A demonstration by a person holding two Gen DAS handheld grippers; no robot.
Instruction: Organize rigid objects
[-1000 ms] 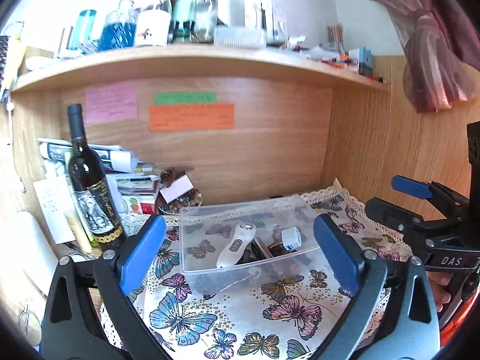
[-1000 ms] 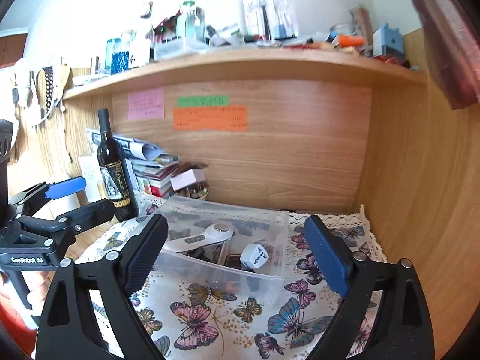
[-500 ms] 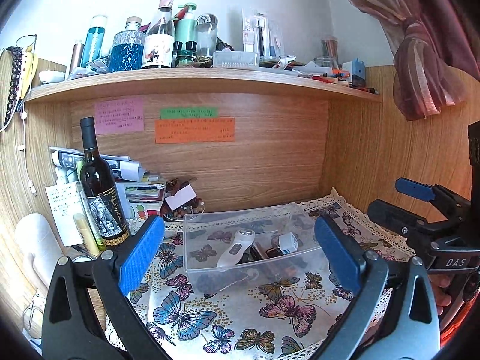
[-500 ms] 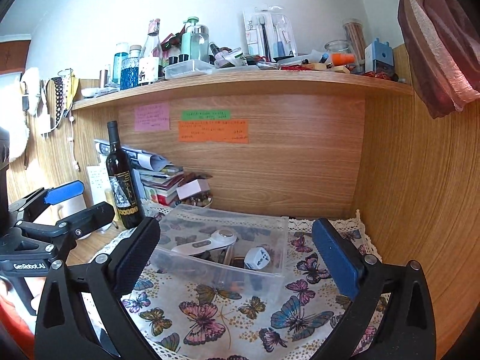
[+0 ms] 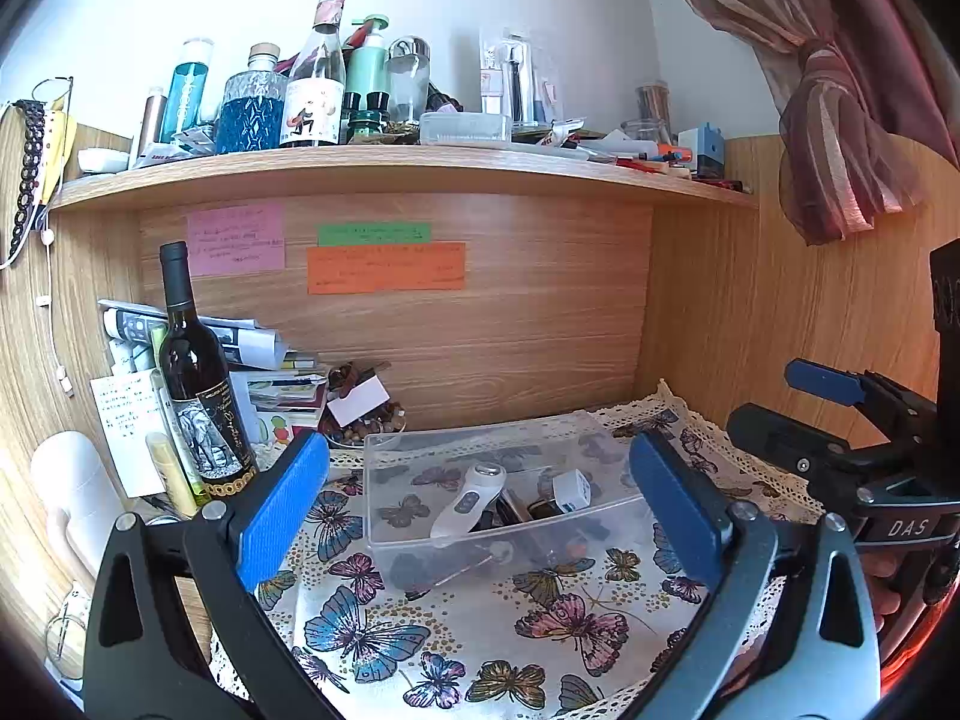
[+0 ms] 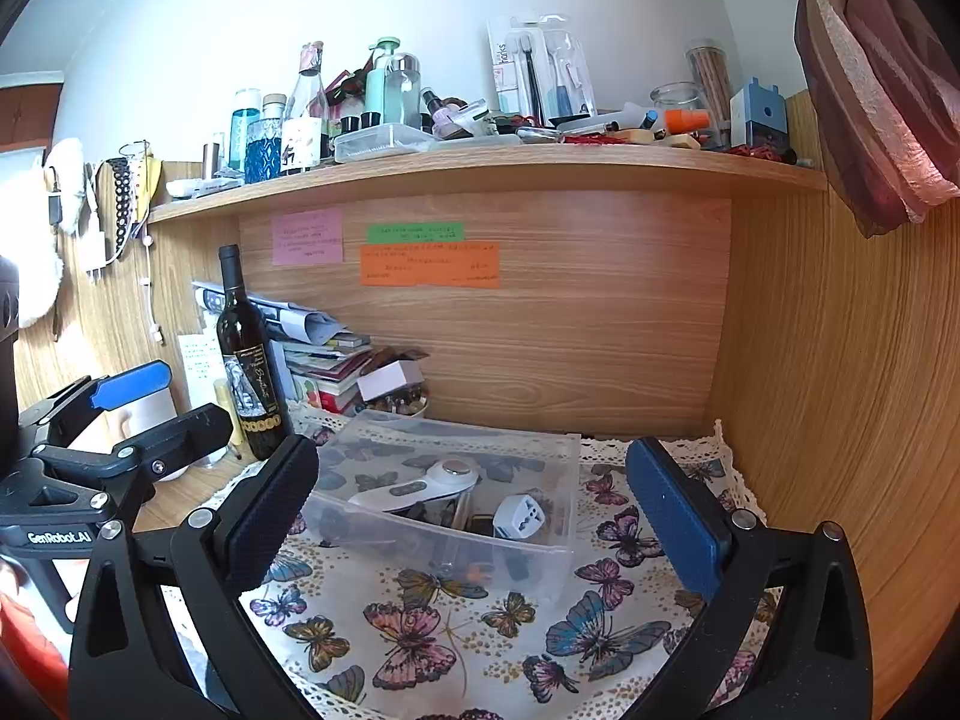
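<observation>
A clear plastic box [image 5: 384, 498] sits on the butterfly cloth [image 5: 480, 630] in the desk nook. It holds a white handheld device [image 5: 470, 499], a white plug adapter [image 5: 571, 491] and dark small items. The box shows in the right wrist view [image 6: 564, 468] with the device [image 6: 420, 489] and adapter [image 6: 519, 517]. My left gripper [image 5: 480, 516] is open and empty, in front of the box. My right gripper [image 6: 474, 522] is open and empty, also in front of it. Each gripper appears at the edge of the other's view.
A dark wine bottle [image 5: 201, 384] stands left of the box beside stacked papers [image 5: 240, 348] and a bowl of small items [image 5: 360, 420]. A crowded shelf [image 5: 390, 171] runs above. Wooden walls close the back and right [image 6: 828, 390]. A curtain [image 5: 840, 120] hangs upper right.
Both grippers have pulled back and risen, so the box looks smaller and lower and the shelf top shows more. Both stay open and empty.
</observation>
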